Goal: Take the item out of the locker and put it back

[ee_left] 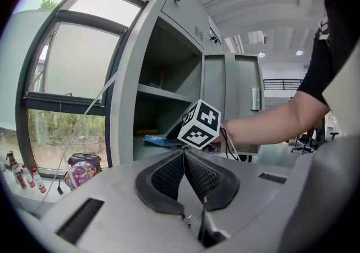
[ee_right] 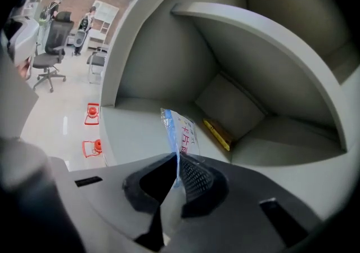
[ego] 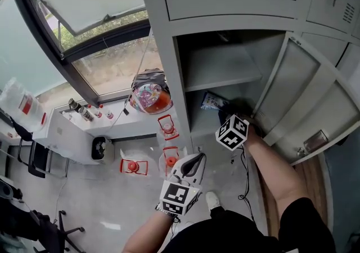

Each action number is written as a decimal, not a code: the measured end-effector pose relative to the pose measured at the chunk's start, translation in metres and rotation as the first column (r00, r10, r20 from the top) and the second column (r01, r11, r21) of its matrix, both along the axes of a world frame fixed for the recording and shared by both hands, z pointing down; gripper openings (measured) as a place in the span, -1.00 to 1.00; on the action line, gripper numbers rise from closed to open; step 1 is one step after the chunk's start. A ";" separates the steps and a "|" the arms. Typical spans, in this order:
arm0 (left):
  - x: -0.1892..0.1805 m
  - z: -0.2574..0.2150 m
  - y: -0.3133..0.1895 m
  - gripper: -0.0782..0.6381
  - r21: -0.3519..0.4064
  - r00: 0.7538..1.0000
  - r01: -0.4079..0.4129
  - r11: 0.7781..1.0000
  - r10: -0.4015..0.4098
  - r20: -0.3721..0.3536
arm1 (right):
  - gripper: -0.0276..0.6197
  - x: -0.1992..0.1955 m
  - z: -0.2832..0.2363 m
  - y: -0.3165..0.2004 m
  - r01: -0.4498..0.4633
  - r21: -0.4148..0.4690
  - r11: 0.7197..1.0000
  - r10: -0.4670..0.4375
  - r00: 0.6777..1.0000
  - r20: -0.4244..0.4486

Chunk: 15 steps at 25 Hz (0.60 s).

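A blue and white plastic packet is pinched by its near edge in my right gripper, which is shut on it. The packet sits low over the floor of the lower compartment of the open grey locker. My right gripper reaches into that compartment; its marker cube is just outside. In the left gripper view the packet lies on the compartment floor behind the cube. My left gripper hangs outside, in front of the locker, shut with nothing in it.
A small yellow item lies at the back of the compartment. A shelf spans above. The locker door stands open to the right. A colourful backpack hangs by the window; red-marked objects stand on the floor.
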<state>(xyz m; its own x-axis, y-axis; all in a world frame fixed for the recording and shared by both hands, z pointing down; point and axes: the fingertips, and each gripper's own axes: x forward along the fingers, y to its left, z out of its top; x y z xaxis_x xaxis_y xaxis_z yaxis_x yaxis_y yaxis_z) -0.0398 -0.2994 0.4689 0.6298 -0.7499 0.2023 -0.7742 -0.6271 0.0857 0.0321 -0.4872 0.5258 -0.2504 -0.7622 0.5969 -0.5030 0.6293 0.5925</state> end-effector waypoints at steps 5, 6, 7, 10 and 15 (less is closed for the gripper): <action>-0.002 0.000 -0.003 -0.74 0.001 1.000 0.011 1.000 -0.011 0.006 | -0.71 0.000 0.008 -0.007 -0.002 -0.012 1.000 0.002 1.000 -0.027; -0.002 0.000 -0.004 -0.74 0.001 1.000 0.013 1.000 -0.013 0.006 | -0.70 0.000 0.008 -0.008 -0.001 -0.013 1.000 0.000 0.999 -0.032; -0.002 0.000 -0.004 -0.74 0.001 1.000 0.014 1.000 -0.014 0.007 | -0.70 -0.001 0.009 -0.008 0.001 -0.015 1.000 -0.001 0.999 -0.037; -0.003 0.000 -0.005 -0.74 -0.002 1.000 0.018 1.000 -0.018 0.008 | -0.70 -0.001 0.013 -0.009 0.006 -0.021 1.000 -0.007 0.999 -0.052; -0.003 0.003 -0.005 -0.74 -0.006 1.000 0.022 1.000 -0.022 0.010 | -0.70 -0.002 0.017 -0.010 0.006 -0.038 0.999 -0.008 0.999 -0.051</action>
<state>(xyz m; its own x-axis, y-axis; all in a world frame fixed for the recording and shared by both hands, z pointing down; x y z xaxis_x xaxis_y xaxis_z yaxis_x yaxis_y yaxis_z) -0.0432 -0.3041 0.4715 0.6111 -0.7623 0.2129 -0.7886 -0.6095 0.0812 0.0301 -0.4970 0.5428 -0.2242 -0.7368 0.6378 -0.4678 0.6555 0.5929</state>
